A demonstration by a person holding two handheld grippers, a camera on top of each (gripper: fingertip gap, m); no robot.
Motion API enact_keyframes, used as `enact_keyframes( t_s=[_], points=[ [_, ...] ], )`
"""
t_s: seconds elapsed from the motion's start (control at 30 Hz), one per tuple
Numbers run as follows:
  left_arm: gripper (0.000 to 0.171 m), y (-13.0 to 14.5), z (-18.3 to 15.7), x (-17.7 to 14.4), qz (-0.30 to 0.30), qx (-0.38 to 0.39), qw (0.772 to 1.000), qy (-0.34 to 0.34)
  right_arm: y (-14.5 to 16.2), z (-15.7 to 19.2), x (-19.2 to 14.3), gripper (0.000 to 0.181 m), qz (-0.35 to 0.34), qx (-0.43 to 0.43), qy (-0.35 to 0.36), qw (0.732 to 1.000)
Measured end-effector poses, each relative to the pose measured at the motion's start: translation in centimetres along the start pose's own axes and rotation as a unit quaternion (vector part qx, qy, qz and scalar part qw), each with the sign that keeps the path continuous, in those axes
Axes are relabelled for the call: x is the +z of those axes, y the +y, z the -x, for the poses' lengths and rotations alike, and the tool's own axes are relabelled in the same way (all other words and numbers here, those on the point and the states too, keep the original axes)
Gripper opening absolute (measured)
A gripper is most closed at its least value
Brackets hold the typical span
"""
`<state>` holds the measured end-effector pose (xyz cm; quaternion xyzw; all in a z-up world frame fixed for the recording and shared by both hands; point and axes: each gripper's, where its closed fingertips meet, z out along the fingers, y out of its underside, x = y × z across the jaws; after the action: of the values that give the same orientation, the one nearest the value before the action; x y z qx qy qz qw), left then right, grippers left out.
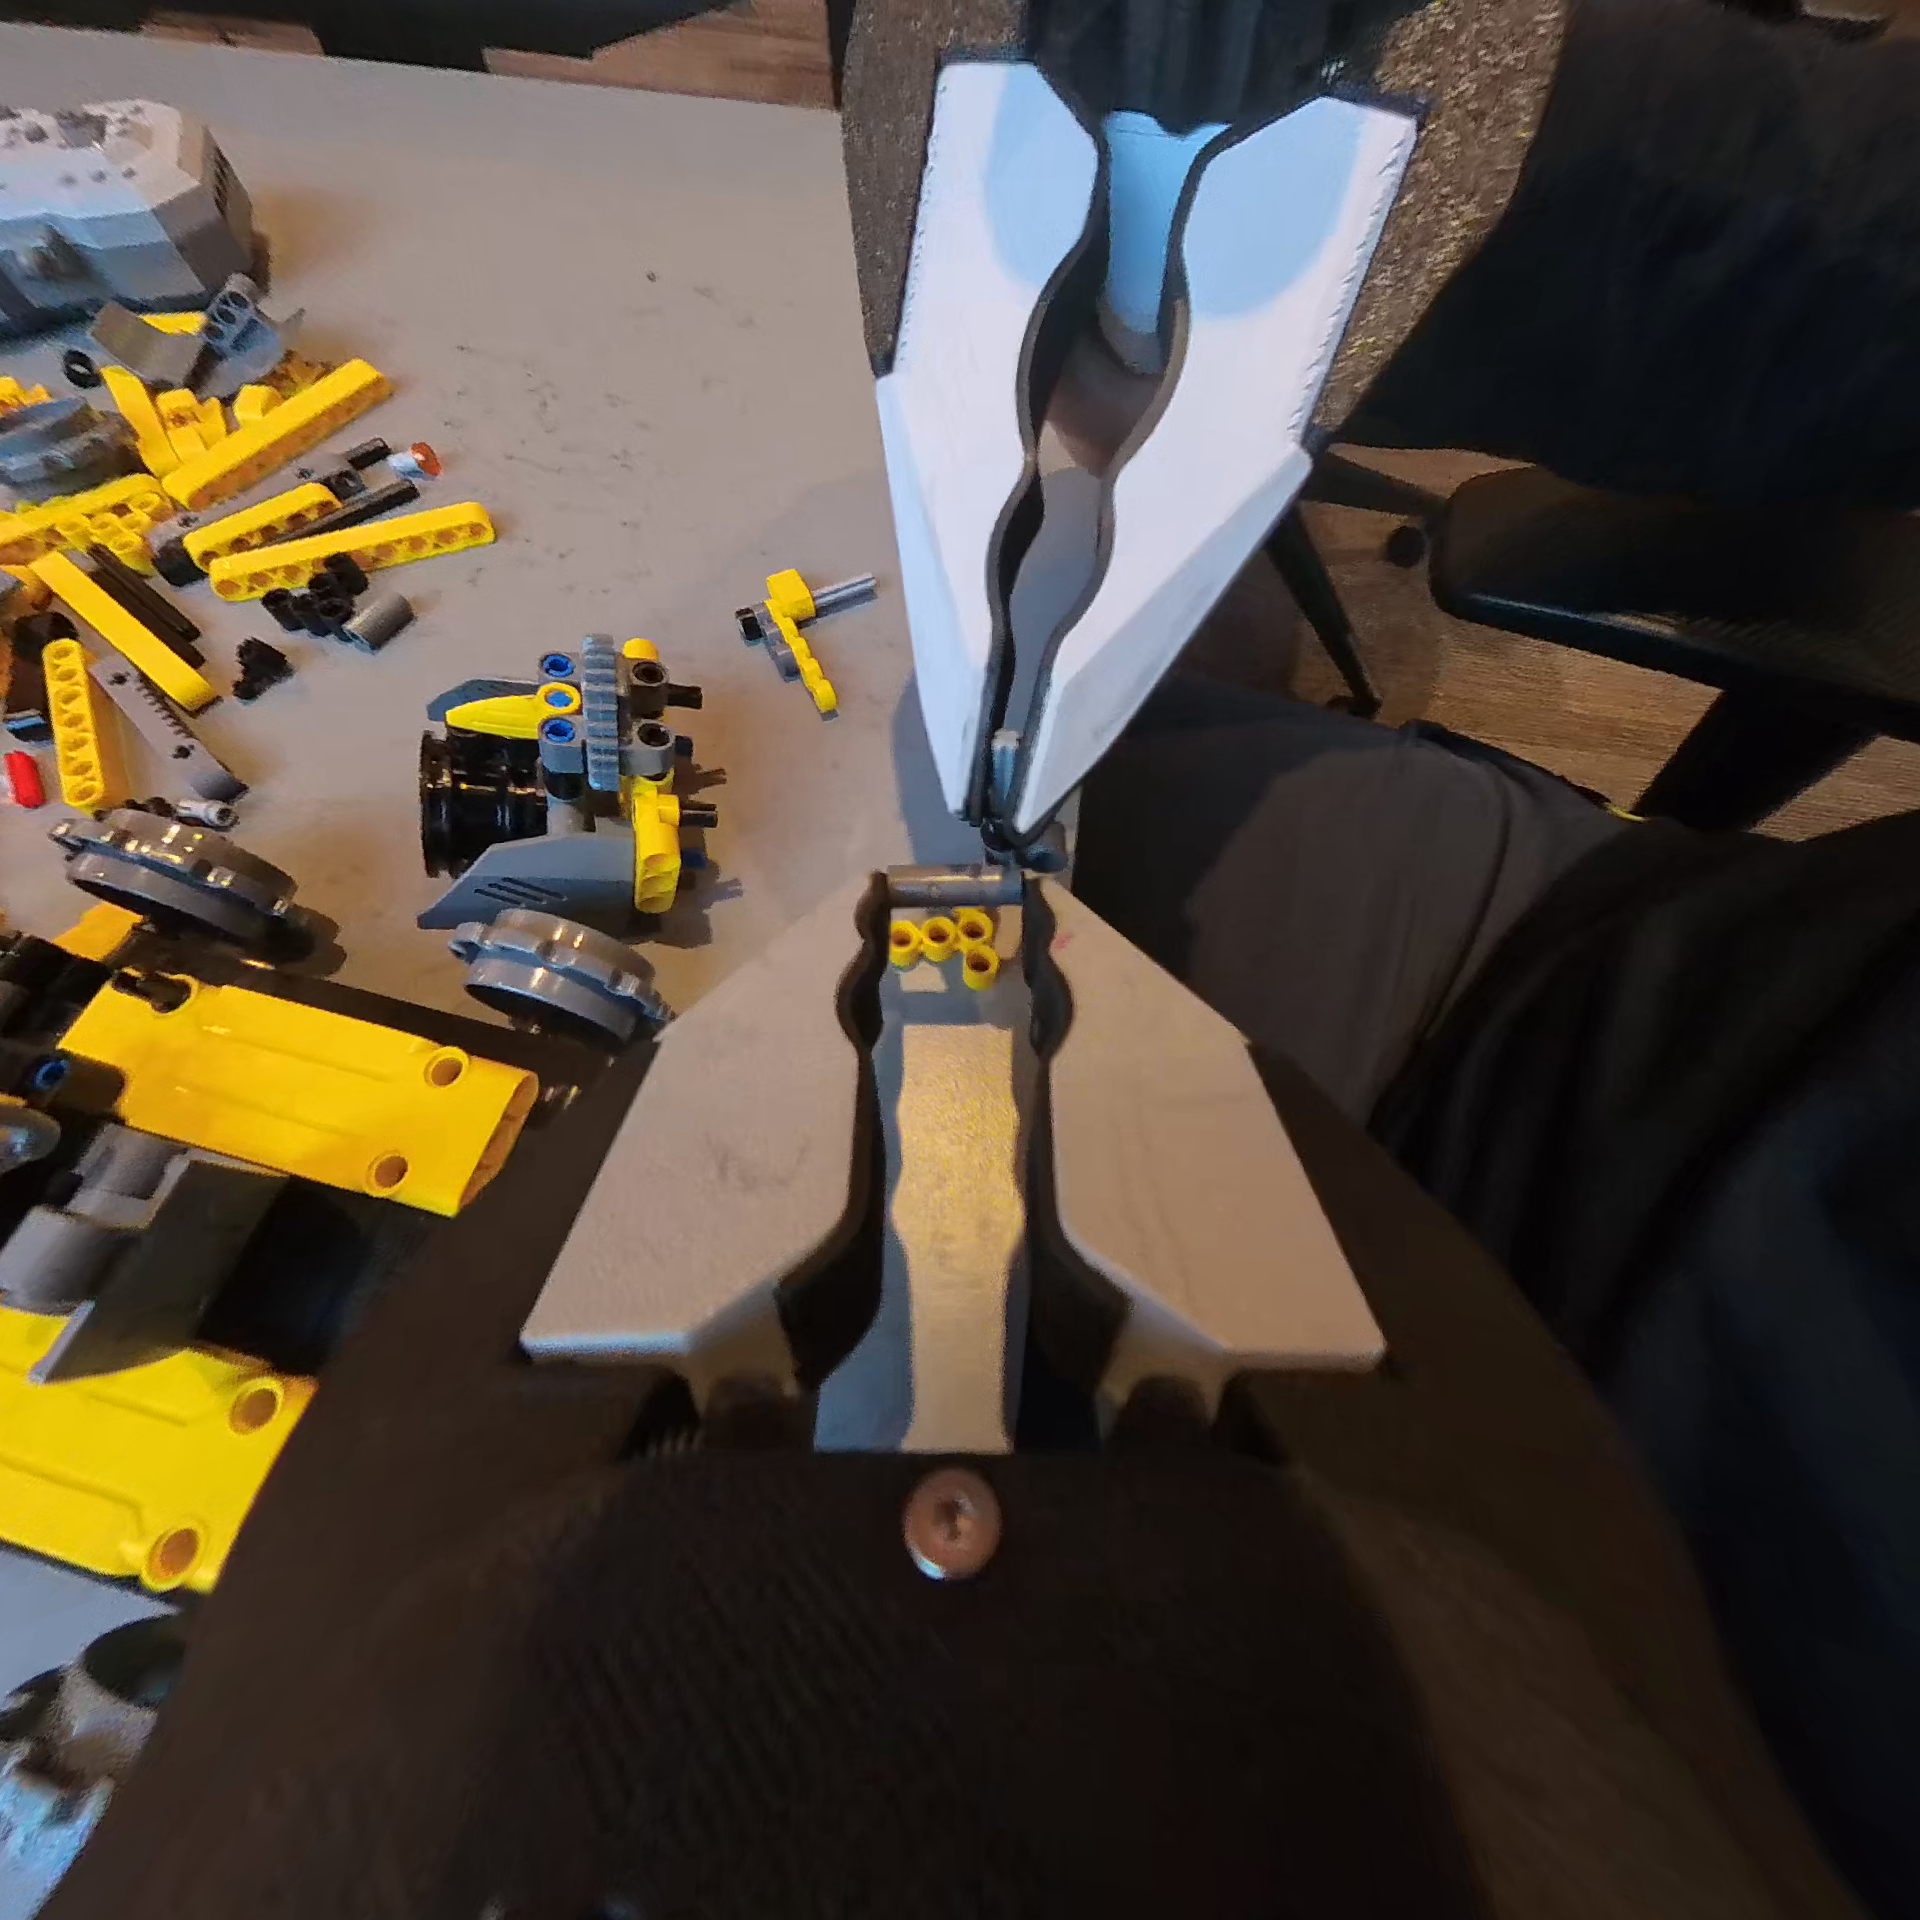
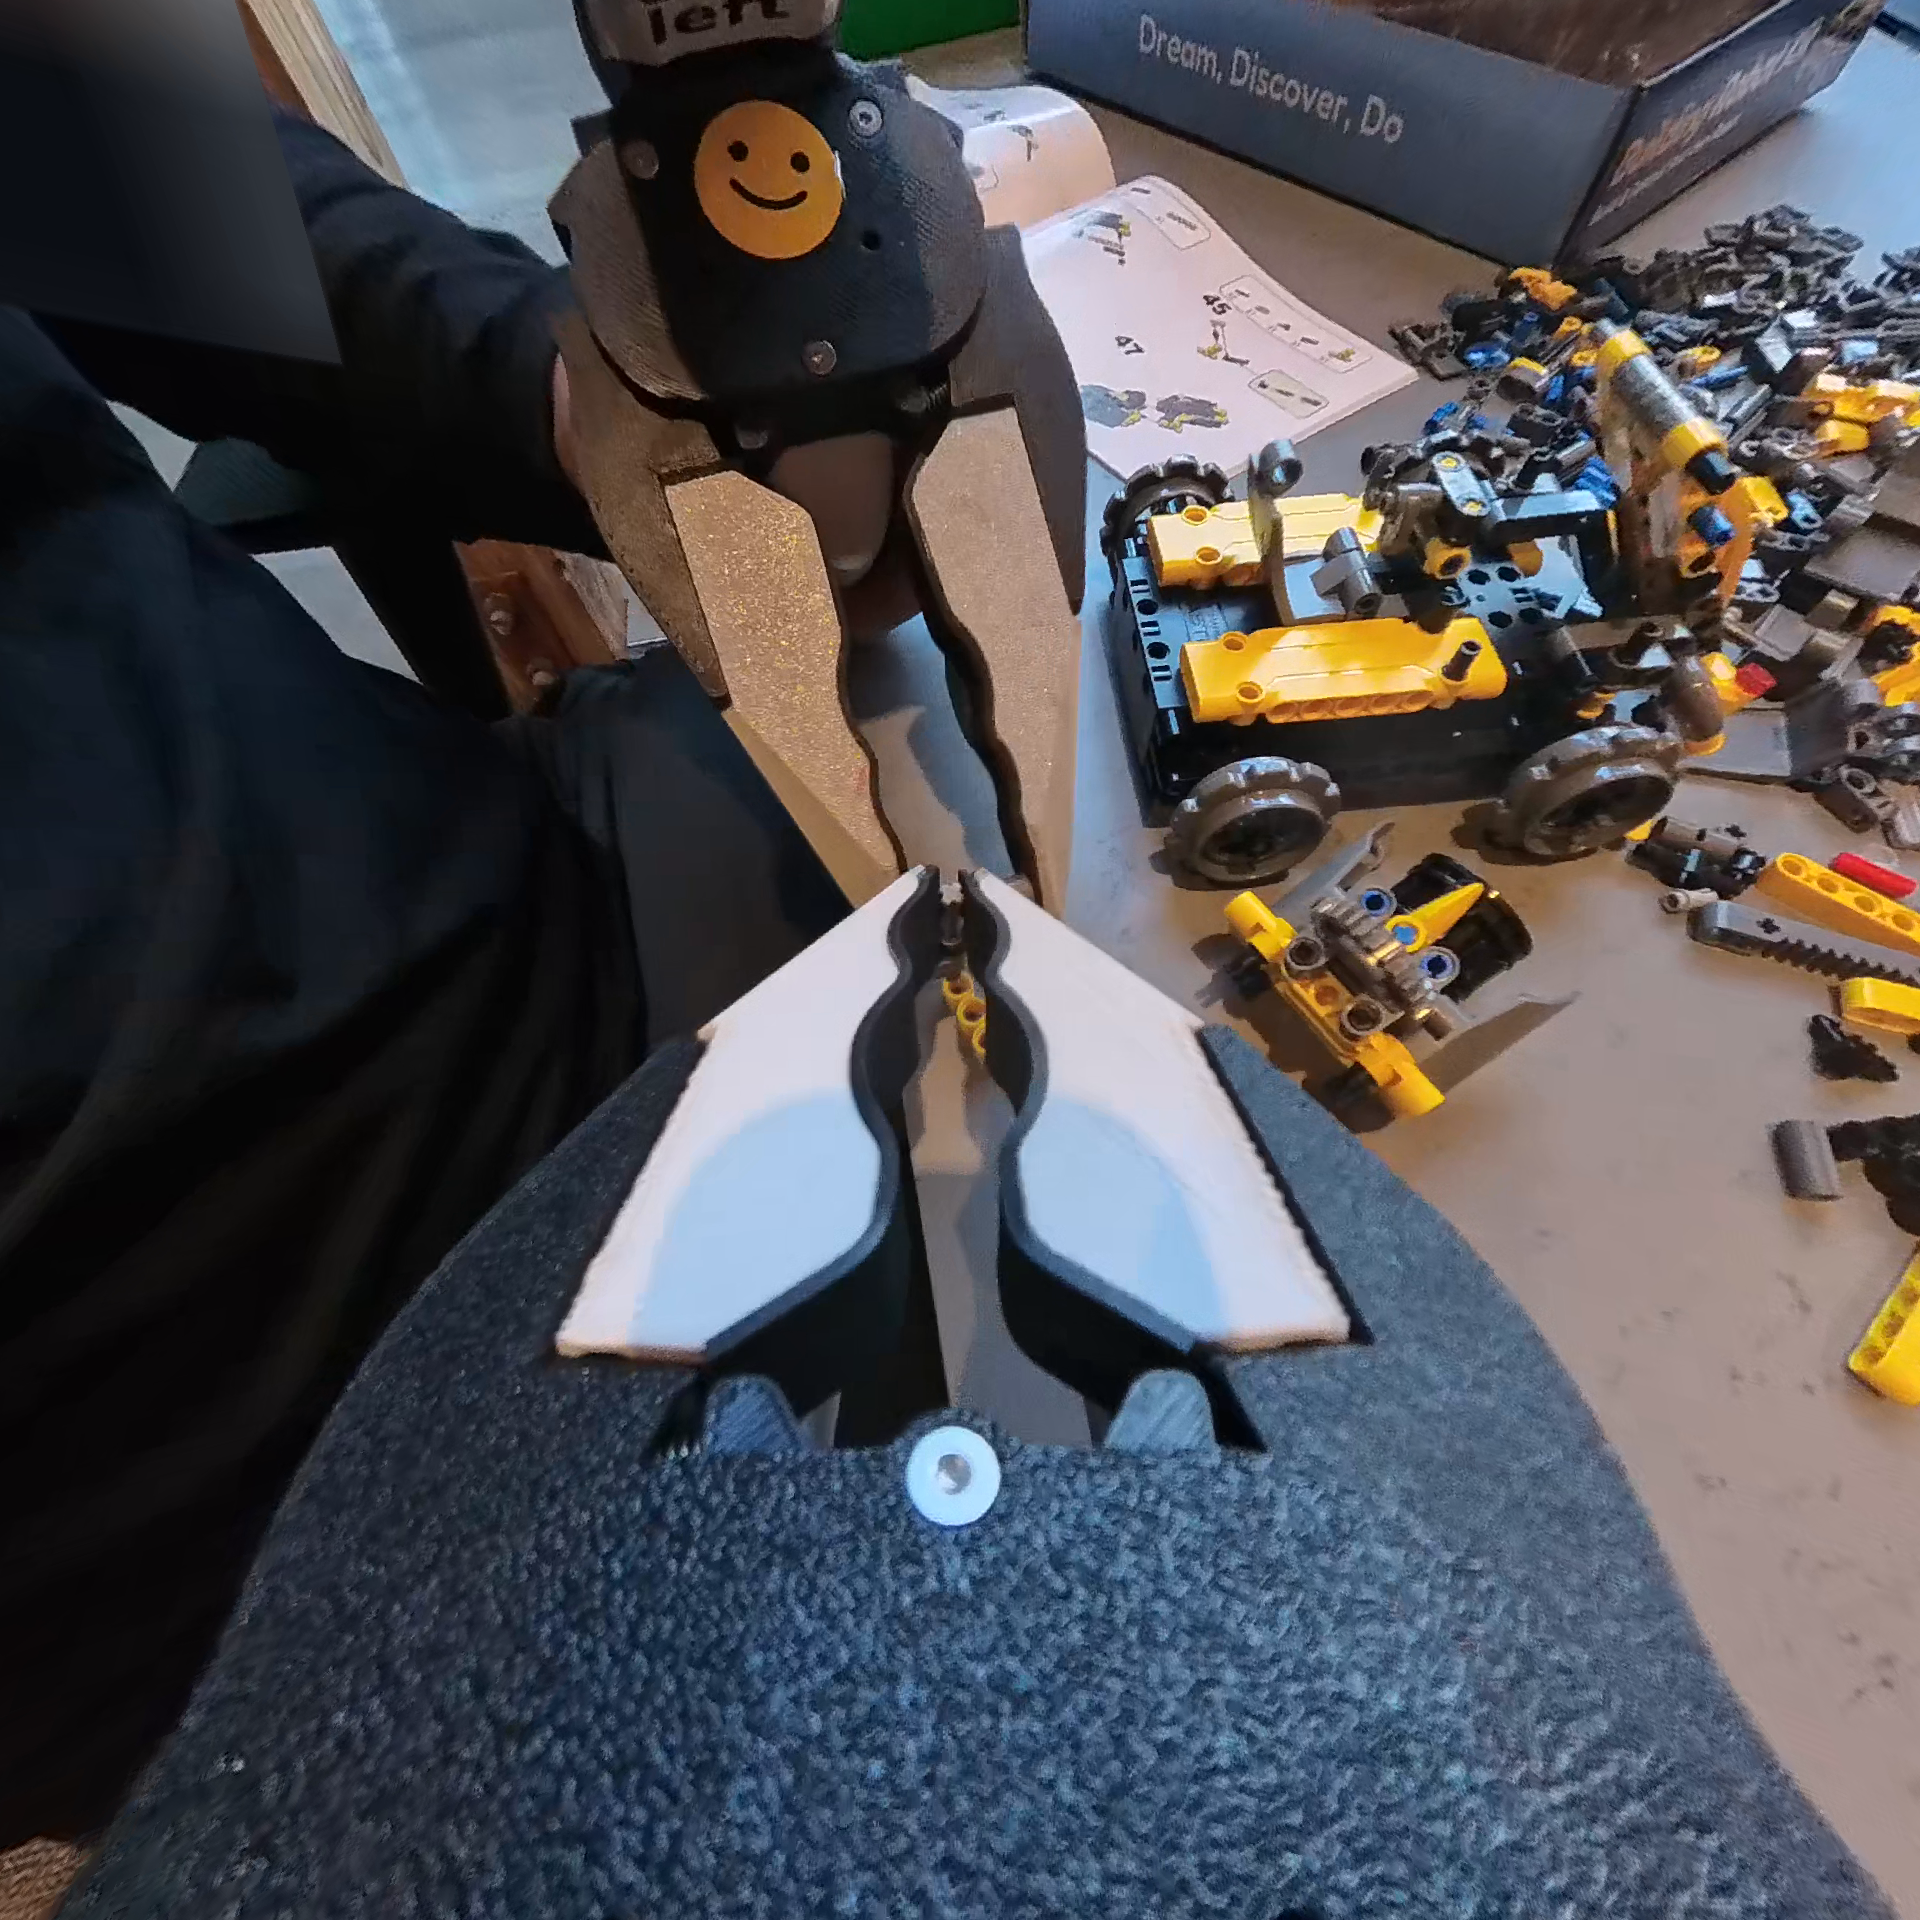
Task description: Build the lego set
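Observation:
My left gripper (image 1: 954, 883), with grey fingers, is shut on a small piece made of a grey connector (image 1: 951, 886) and a short yellow beam (image 1: 943, 940). It holds the piece just off the table's near edge, above a person's dark-clothed lap. My right gripper (image 2: 949, 881), with white fingers, is shut on a thin grey axle (image 2: 951, 896). The two grippers meet tip to tip, and the axle's end sits at the grey connector. The right gripper comes in from above in the left wrist view (image 1: 1003, 821). The left gripper (image 2: 971, 881) faces me in the right wrist view, and the yellow beam (image 2: 966, 1013) shows between my white fingers.
On the grey table (image 1: 623, 312) lie a small yellow-grey gear assembly (image 1: 582, 769), several loose yellow beams (image 1: 312, 520) and grey wheels (image 1: 561, 977). A yellow and black vehicle model (image 2: 1351, 665), an open instruction booklet (image 2: 1195, 312) and a dark box (image 2: 1351, 104) stand farther back. A black chair (image 1: 1662, 582) is beside the table. The grippers are tip to tip, or close to it.

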<state>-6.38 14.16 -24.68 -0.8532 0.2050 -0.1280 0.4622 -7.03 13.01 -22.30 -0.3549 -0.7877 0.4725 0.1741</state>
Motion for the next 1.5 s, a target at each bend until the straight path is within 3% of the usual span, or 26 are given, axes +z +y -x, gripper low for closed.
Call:
enact_keyframes(
  t_s=[0.43,1.17,1.5],
  points=[
    [0.024,-1.2,0.7,-2.5,-0.079,0.021,0.996,-0.045,-1.6,0.1,0.7,0.012,0.000,0.002,-0.002,1.000],
    [0.024,-1.4,0.8,-2.8,-0.094,0.014,0.994,-0.046,-1.9,0.7,0.5,0.019,-0.004,-0.002,-0.003,1.000],
    [0.024,-1.6,0.6,-2.9,-0.100,0.020,0.994,-0.045,-1.6,0.3,0.5,0.022,0.008,-0.021,0.029,0.999]
  ],
)
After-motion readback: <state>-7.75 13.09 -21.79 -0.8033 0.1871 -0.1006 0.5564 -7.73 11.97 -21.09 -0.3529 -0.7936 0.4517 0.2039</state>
